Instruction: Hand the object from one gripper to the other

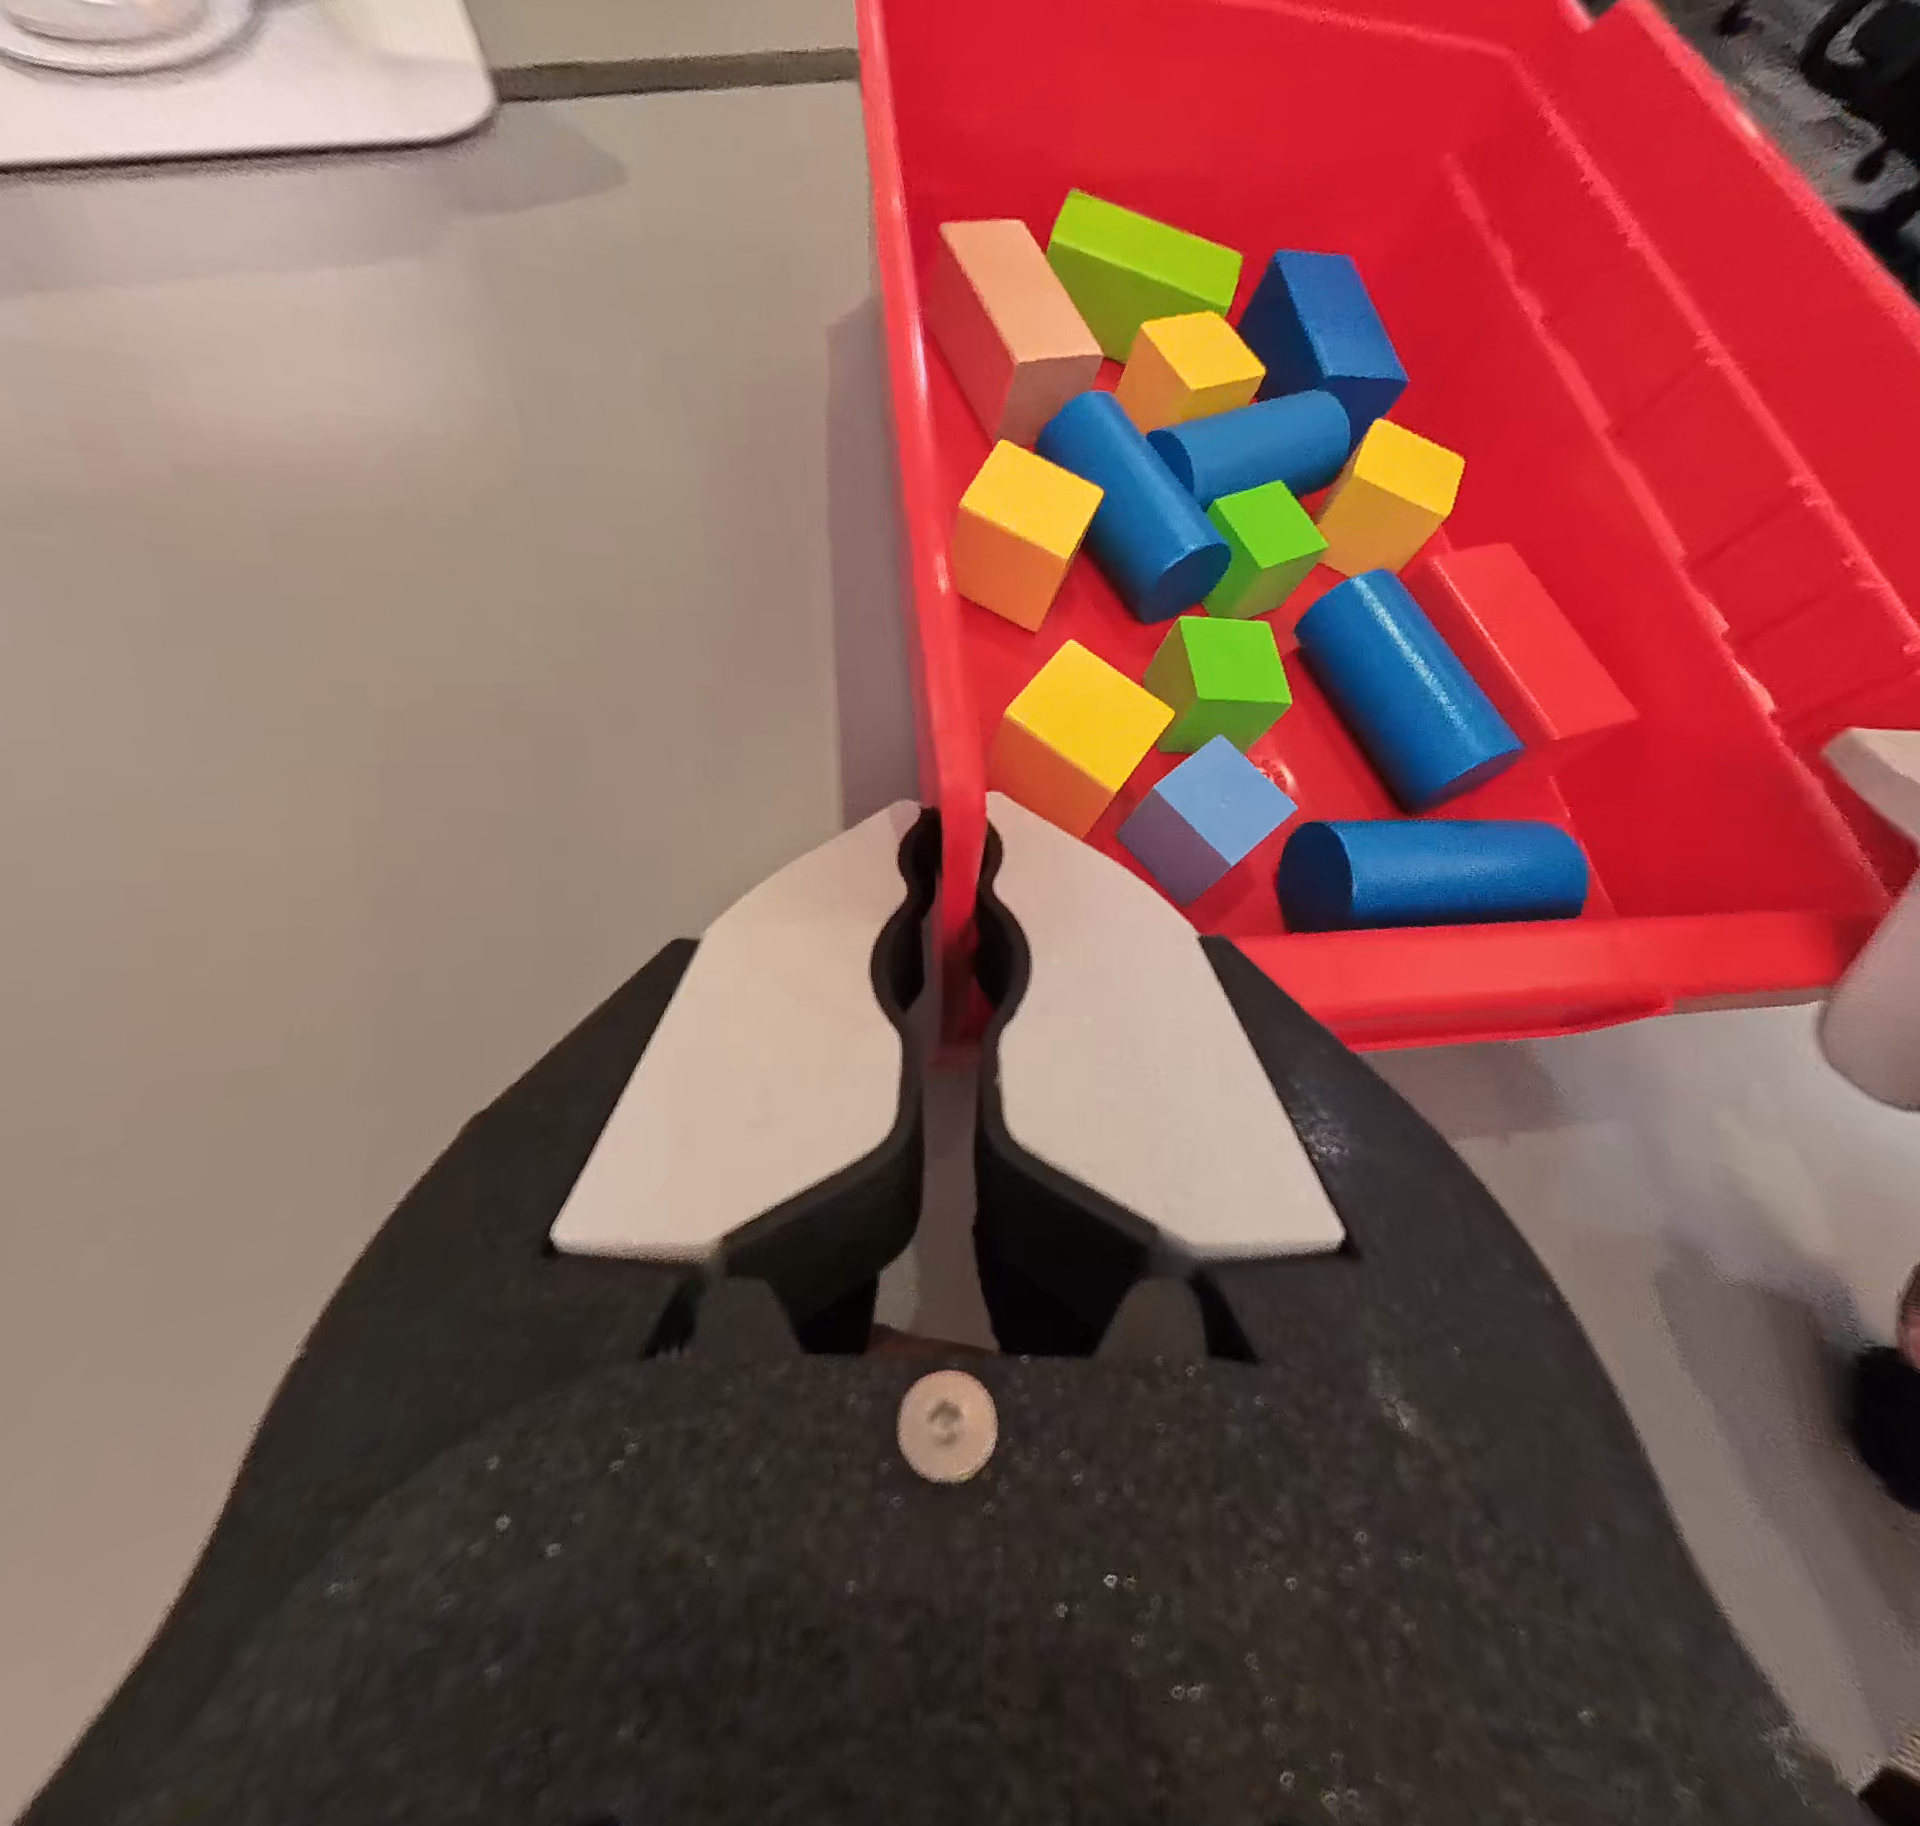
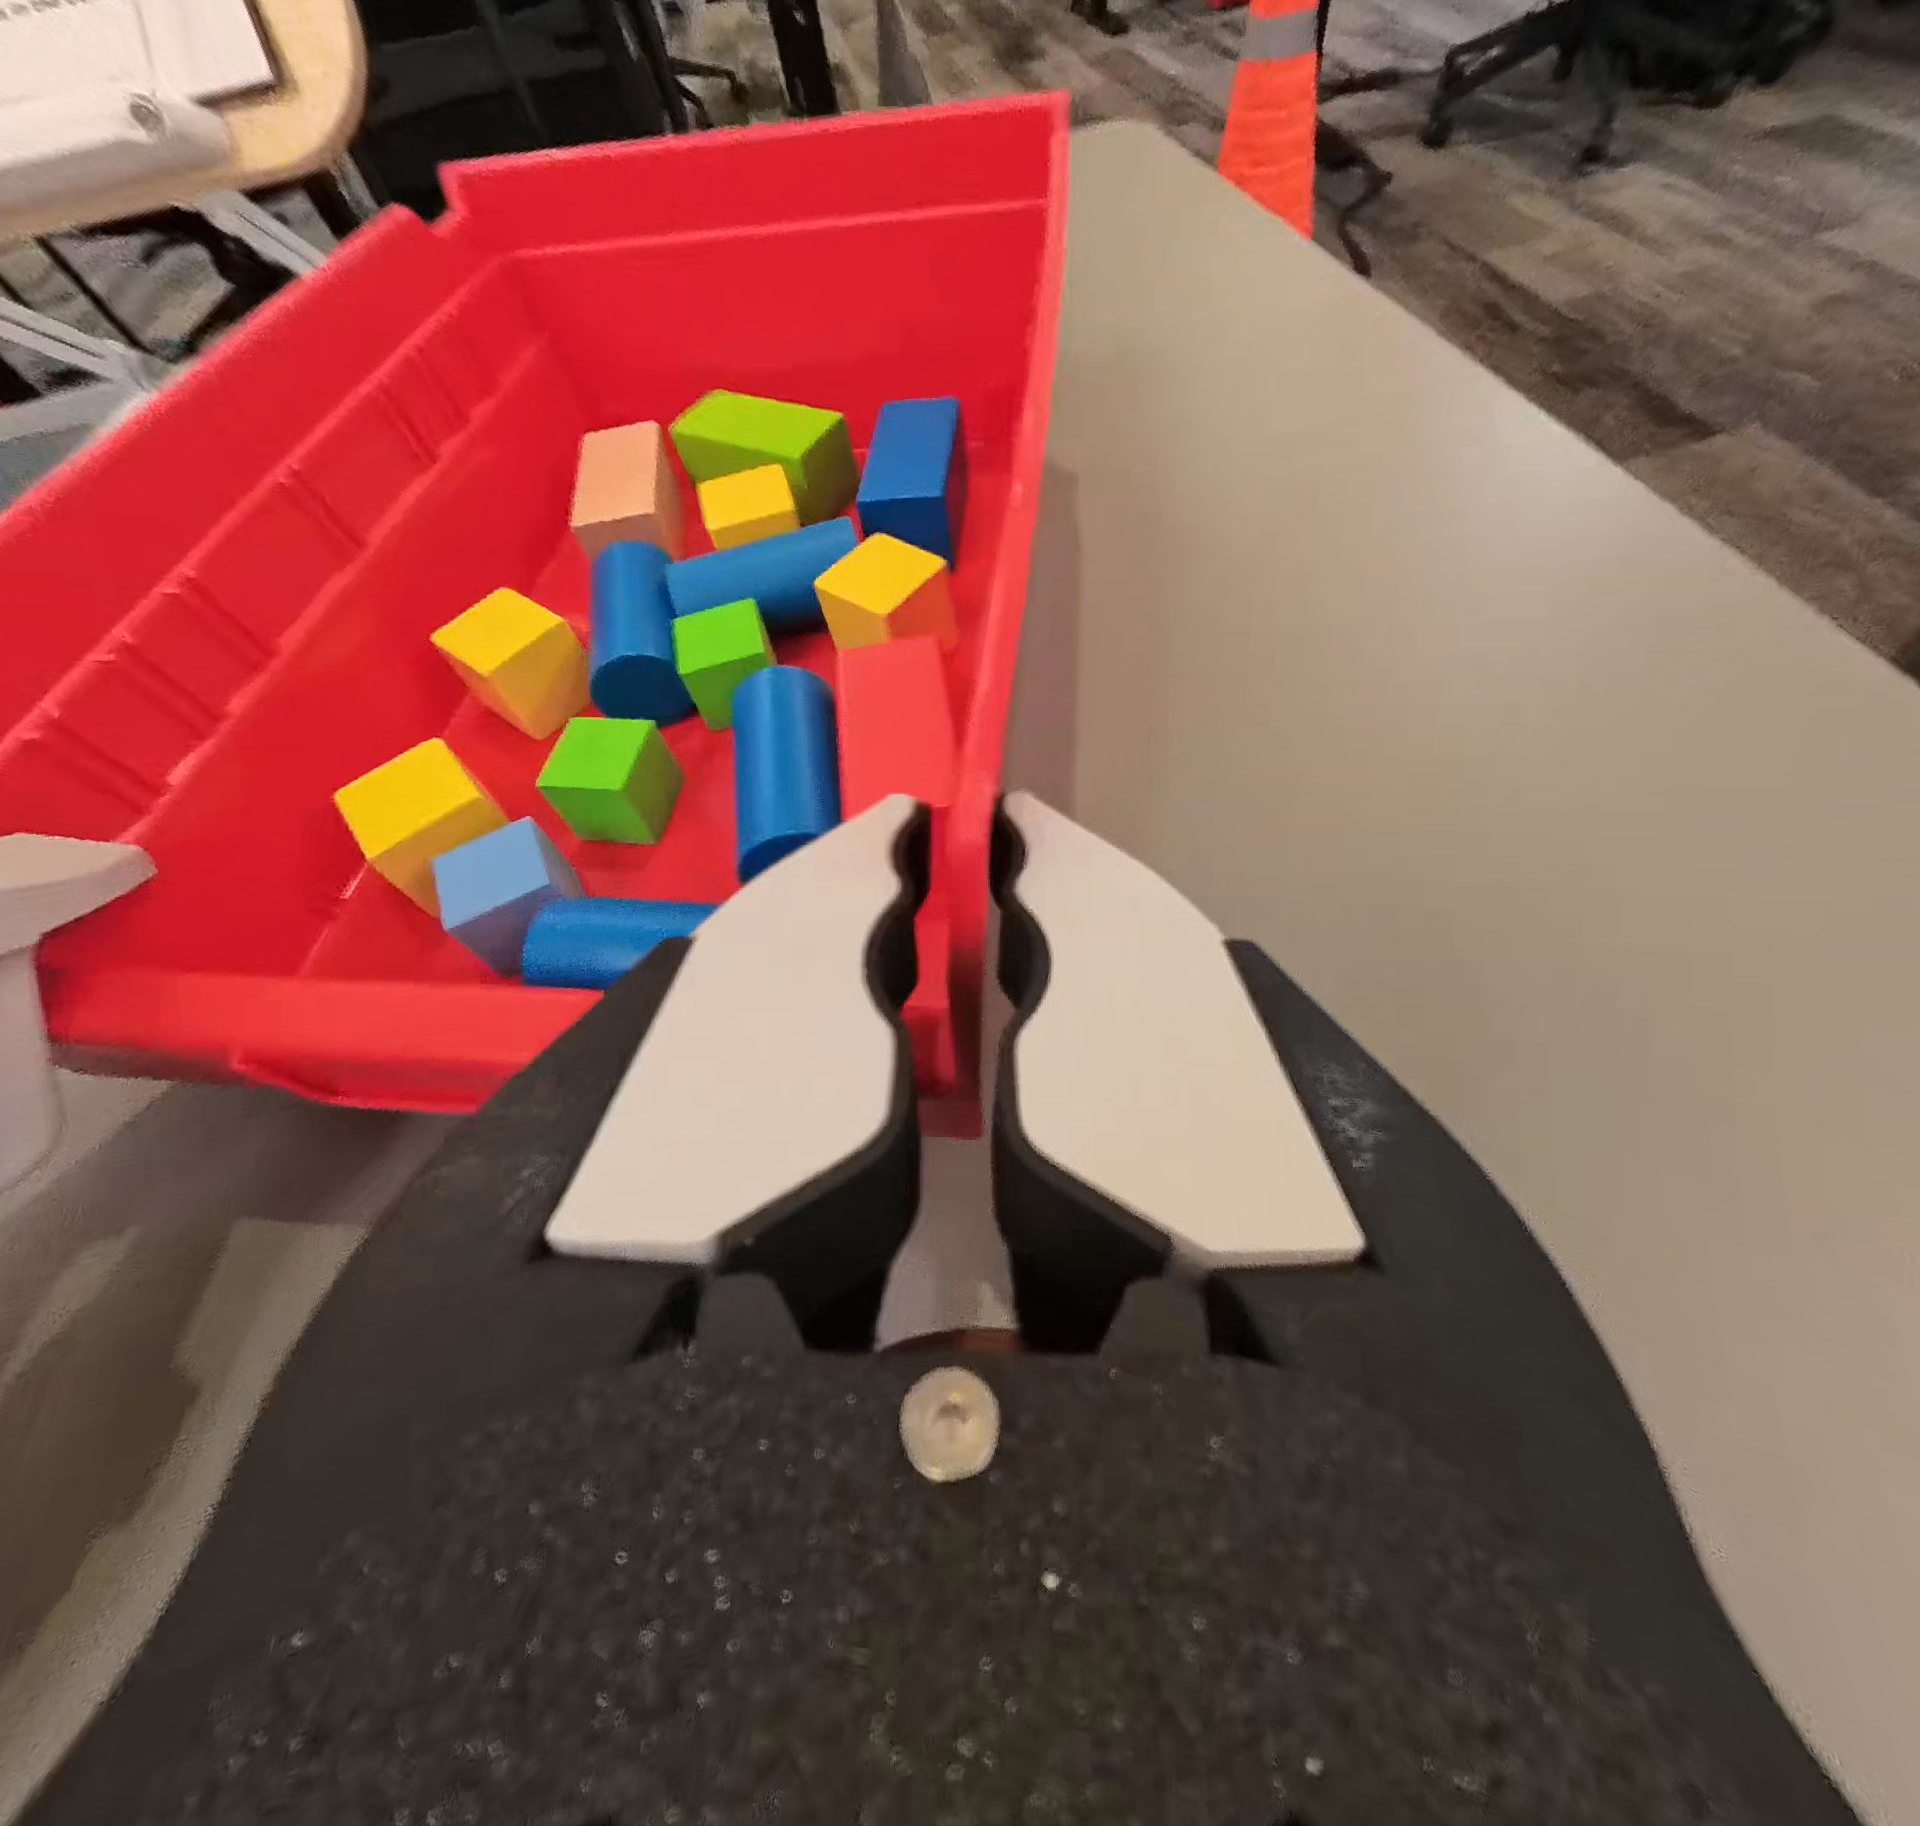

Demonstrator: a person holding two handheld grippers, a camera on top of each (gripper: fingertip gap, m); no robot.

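A red plastic bin (image 1: pixel 1247 62) sits on a grey table and holds several coloured wooden blocks (image 1: pixel 1216 529), cubes and blue cylinders. My left gripper (image 1: pixel 956 820) is shut on the bin's left side wall near its front corner, one pad on each face of the wall. My right gripper (image 2: pixel 961 815) is shut on the bin's right side wall (image 2: pixel 1023 529) in the same way. The bin's inside and blocks (image 2: pixel 727 633) also show in the right wrist view. Each gripper's white fingertip shows at the edge of the other view, the right one (image 1: pixel 1881 768) and the left one (image 2: pixel 62 872).
A white mat with a clear round dish (image 1: pixel 104 0) lies at the far left of the table. The table's right edge (image 2: pixel 1558 405) runs close by, with an orange cone (image 2: pixel 1273 83) and chairs on the floor beyond.
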